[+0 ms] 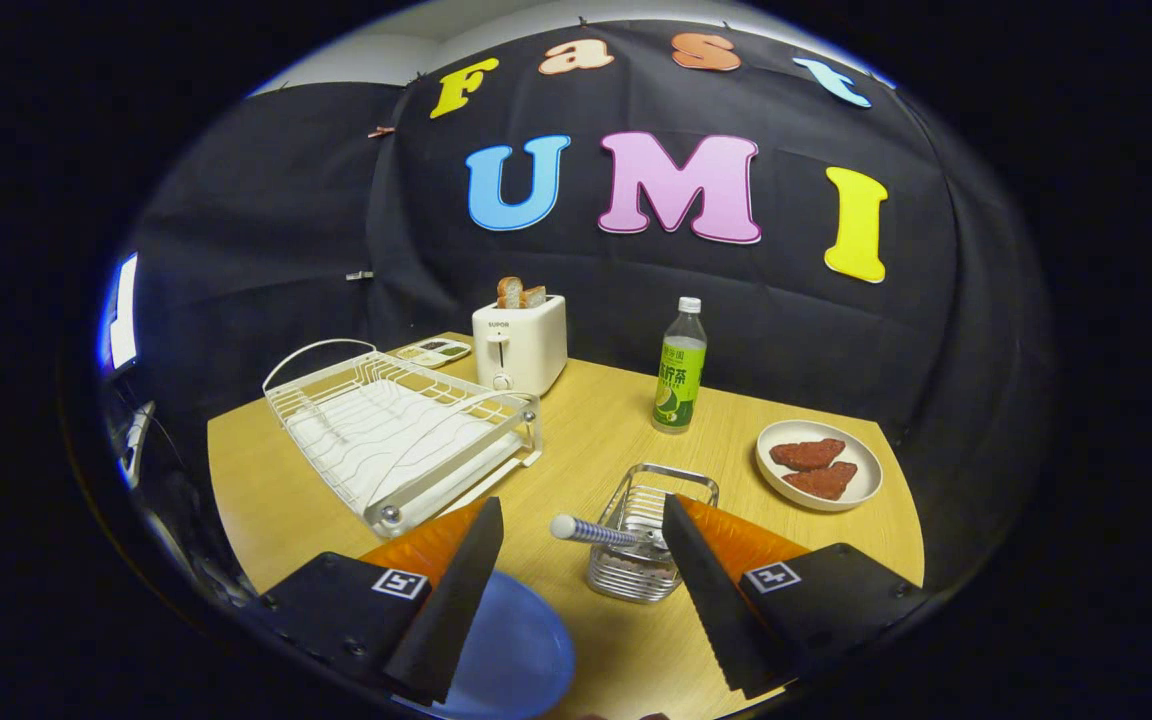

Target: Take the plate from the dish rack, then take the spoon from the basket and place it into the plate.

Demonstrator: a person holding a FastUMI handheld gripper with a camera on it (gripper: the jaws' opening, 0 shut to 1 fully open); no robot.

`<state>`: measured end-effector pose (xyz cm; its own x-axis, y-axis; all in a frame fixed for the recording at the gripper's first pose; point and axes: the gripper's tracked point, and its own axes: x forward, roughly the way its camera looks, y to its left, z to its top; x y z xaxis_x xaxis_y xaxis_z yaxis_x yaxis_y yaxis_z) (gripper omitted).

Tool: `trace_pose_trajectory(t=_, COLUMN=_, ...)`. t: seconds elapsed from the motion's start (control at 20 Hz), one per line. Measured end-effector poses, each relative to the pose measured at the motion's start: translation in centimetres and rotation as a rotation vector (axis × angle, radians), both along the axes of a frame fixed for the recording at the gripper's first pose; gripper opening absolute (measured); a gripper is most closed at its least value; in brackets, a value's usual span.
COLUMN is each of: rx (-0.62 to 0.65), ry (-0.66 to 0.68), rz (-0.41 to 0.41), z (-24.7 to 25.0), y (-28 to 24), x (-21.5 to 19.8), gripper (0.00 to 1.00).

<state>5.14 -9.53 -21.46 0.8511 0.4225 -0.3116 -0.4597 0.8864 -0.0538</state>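
My gripper (pixel 576 520) is open above the wooden table (pixel 596 420), with nothing between its two black fingers (pixel 461 580). A blue plate (pixel 521 655) lies flat on the table under and just right of the left finger. Just ahead, close to the right fingertip, stands a small wire basket (pixel 641 545). The spoon (pixel 591 531) lies across its rim, its blue-and-white striped handle sticking out to the left into the gap between the fingers. The white wire dish rack (pixel 396 425) sits beyond the left finger and holds no dishes.
A white toaster (pixel 519 343) with two bread slices stands behind the rack, with a small tray (pixel 433 351) to its left. A green-labelled bottle (pixel 680 372) stands beyond the basket. To the right lies a white plate (pixel 818 464) with two brown pieces on it.
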Motion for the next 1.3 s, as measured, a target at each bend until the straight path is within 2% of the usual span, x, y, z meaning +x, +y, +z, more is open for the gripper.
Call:
trace_pose_trajectory(t=0.2, rx=-0.053, ry=-0.037, rz=0.036, z=-1.4, y=1.1, x=1.6, gripper=0.92)
trace_pose_trajectory(t=0.35, rx=-0.078, ry=-0.058, rz=0.039, z=-1.8, y=1.2, x=2.5, gripper=0.76)
trace_pose_trajectory(t=0.5, rx=-0.067, ry=-0.065, rz=0.027, z=-1.6, y=1.4, x=2.9, gripper=0.65)
trace_pose_trajectory(t=0.55, rx=-0.07, ry=-0.079, rz=0.023, z=-1.3, y=1.3, x=3.1, gripper=0.54)
trace_pose_trajectory(t=0.7, rx=-0.085, ry=-0.073, rz=0.04, z=-1.7, y=2.0, x=3.1, gripper=0.42)
trace_pose_trajectory(t=0.75, rx=-0.093, ry=-0.079, rz=0.047, z=-1.6, y=2.3, x=3.3, gripper=0.34)
trace_pose_trajectory(t=0.8, rx=-0.11, ry=-0.085, rz=0.043, z=-1.5, y=2.2, x=3.5, gripper=0.35)
trace_pose_trajectory(t=1.05, rx=-0.128, ry=-0.12, rz=0.0, z=-0.3, y=1.4, x=4.3, gripper=0.25)
trace_pose_trajectory(t=1.3, rx=-0.088, ry=-0.099, rz=-0.003, z=1.3, y=0.4, x=5.1, gripper=0.16)
